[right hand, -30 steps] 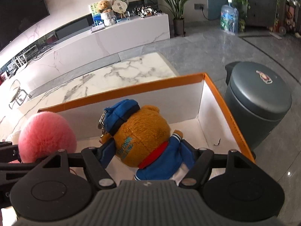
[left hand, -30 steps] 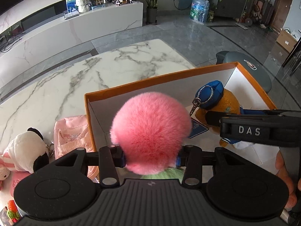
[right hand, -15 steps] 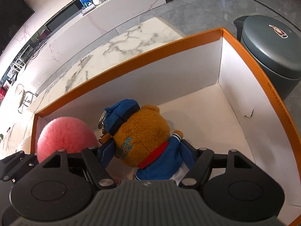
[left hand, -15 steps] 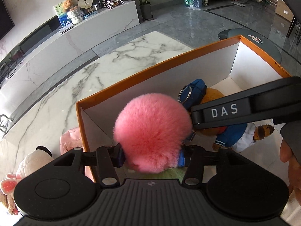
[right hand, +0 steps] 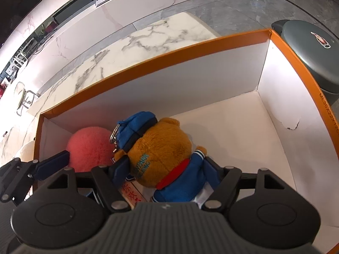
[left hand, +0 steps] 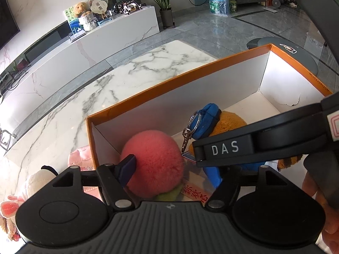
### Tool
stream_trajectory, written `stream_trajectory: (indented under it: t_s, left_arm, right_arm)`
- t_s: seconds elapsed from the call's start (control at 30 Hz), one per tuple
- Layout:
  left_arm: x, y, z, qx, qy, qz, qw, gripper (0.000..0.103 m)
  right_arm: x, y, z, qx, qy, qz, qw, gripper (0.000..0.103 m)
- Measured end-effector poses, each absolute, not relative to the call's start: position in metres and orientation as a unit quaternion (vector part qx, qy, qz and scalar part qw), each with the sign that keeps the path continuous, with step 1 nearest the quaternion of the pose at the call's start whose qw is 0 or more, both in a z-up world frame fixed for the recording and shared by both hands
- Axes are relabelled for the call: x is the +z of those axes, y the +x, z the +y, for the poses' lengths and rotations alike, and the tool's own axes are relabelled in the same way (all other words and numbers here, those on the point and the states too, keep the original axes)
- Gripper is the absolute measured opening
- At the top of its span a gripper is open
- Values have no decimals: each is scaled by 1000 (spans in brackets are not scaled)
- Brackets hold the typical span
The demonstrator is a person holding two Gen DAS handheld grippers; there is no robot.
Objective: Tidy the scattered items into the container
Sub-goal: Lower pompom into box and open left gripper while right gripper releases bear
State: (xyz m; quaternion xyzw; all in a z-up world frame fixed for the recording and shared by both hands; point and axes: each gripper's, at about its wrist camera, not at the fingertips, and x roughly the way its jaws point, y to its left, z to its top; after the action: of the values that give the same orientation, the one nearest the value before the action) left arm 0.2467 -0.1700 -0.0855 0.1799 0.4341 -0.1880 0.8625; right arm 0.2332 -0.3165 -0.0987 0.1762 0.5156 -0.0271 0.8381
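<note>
While both plush toys sit low inside the orange-rimmed box [right hand: 161, 63], the tidy is only partly done: a cream plush [left hand: 36, 182], a pink fabric item [left hand: 81, 158] and a small red-and-white toy [left hand: 8, 207] lie outside on the marble surface [left hand: 118, 80], left of the box.

Left hand-held gripper [left hand: 175, 173]: jaws have just been opening; the pink pompom [left hand: 153, 163] lies between them, resting in the box's left corner. Left pad near or just touching the fur, right pad hidden; looks like a release, not a grip.

Right hand-held gripper [right hand: 167, 169]: jaws stand wide but pads press the flanks of the brown bear keychain [right hand: 161, 152] in blue cap and jacket. Held, at or near the box floor, just beside the pompom.

Against a second ago: pompom was squeezed between the left jaws above the rim; now lower and loose. Both grippers are deeper in the box. A red-lettered tag [right hand: 130, 194] shows under the bear.
</note>
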Motion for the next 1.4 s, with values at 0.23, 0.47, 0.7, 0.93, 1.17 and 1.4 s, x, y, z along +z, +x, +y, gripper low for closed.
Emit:
stream_trajectory:
  t_s: [0.23,0.47,0.7,0.93,1.17,1.4]
  left_arm:
    - [-82,240,-165,-199,172,430,864,81]
    - [-76,234,-160,-198,170,425,867,82]
    - [-67,224,-151,-197,147,421,873,82]
    - [-55,212,-140,-197,123,413,881,82]
    - [-41,192,-135,-192,113,404,887,82]
    - [-25,174,-129,-186,107,383,898,83]
  right_arm:
    - [-99,238,-316,-31,173,513,840,79]
    - [-94,234,-315,-34,167,503,847,84]
    - [-79,223,-315,-28,164,484,859,84]
    - [-65,208,-316,-25,162,471,867,84]
    - [-51,190,-313,-22,155,456,876,84]
    - [-32,167,-308,-20,145,430,891,84]
